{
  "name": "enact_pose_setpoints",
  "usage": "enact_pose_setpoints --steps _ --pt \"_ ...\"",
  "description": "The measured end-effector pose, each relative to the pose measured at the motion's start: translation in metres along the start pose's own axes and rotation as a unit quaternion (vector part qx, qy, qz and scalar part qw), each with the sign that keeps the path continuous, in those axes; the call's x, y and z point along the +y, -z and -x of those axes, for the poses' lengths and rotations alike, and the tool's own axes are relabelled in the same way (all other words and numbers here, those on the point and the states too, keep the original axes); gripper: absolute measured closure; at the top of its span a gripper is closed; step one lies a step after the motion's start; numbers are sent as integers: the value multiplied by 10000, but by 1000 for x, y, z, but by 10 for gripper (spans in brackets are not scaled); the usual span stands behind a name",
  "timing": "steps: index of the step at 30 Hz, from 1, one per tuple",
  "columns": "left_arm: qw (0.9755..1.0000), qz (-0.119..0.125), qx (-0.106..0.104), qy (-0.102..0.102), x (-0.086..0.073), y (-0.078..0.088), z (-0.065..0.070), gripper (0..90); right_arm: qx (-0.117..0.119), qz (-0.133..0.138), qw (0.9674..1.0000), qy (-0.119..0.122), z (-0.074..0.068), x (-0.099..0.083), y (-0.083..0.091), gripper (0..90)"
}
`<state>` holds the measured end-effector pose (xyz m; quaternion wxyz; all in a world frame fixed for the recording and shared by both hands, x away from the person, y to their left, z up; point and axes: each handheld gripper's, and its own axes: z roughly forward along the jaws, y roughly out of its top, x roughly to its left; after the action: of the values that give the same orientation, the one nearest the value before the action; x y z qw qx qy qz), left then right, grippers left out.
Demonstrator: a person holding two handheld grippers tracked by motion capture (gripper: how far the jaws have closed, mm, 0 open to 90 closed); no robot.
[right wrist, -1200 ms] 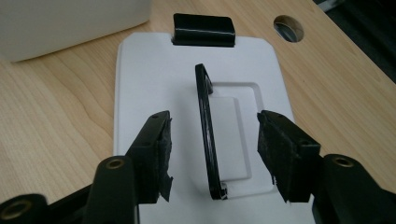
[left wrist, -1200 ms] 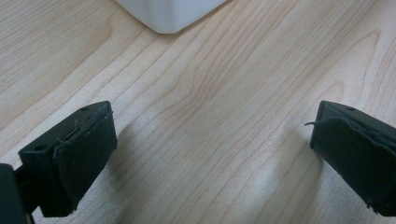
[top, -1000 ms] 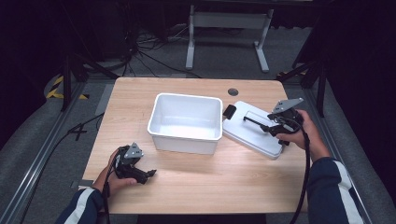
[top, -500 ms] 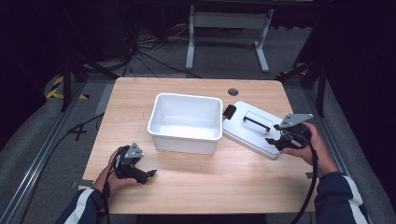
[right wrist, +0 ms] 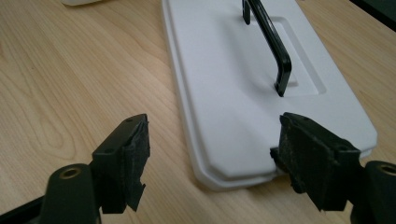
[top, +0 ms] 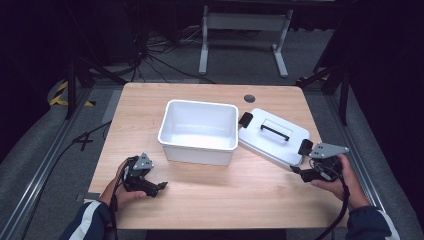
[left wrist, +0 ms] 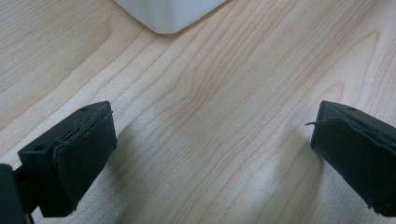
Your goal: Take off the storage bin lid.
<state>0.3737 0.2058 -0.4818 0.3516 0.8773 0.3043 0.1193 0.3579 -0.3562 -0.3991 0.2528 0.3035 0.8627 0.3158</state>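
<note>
**Two grippers wide open, lid flat by the desk's right edge**

One white lid [top: 274,136] lies flat on the desk [top: 250,190] near its right edge, just right of the tub [top: 199,132], its far corner close to the tub's rim; whether they touch I cannot tell. A black handle [top: 275,129] stands on top of the lid, and a black clip [top: 245,119] shows at its far left corner.

At the lid's near right corner sits the right gripper [top: 300,172], held by the right hand [top: 340,181] close to the desk's right edge. Its jaws have just been opening and now stand wide, released. In the right gripper view the lid's near corner [right wrist: 243,168] lies ahead of and between the pads, with one pad [right wrist: 303,154] just beside the lid's edge; nothing is clamped.

The tub is white, open and stands mid-desk, slightly toward the far edge.

Near the front left corner the left hand [top: 120,187] holds the left gripper [top: 161,186] low over bare wood, well apart from the lid. Its jaws are spread wide with only desk between them, and the tub's near corner [left wrist: 168,14] shows ahead in the left gripper view.
</note>
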Motion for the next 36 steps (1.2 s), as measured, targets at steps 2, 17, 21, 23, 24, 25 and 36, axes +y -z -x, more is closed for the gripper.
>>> enact_pose_setpoints --steps 2,17,21,23,24,25,36 --pt "10000 0 1 0 0 0 0 6 -63 48 9999 -64 -4 -7 1 239" --pt "10000 15 9 17 0 -1 0 4 -201 6 9951 -971 -10 -63 -8 194" --pt "10000 6 -14 36 0 -1 0 2 -277 -74 9940 -1056 -11 -73 -12 190" --pt "10000 9 -9 37 0 -1 0 2 -223 -36 9926 -1197 -10 -78 -14 186" --pt "10000 21 11 23 0 -1 0 3 -178 17 9911 -1322 -9 -80 -14 179" --pt "10000 18 16 24 0 -1 0 4 -158 28 9902 -1385 -8 -81 -14 169" --pt "10000 -3 15 96 0 0 2 5 -46 -28 9886 -1505 -5 -82 -15 163"
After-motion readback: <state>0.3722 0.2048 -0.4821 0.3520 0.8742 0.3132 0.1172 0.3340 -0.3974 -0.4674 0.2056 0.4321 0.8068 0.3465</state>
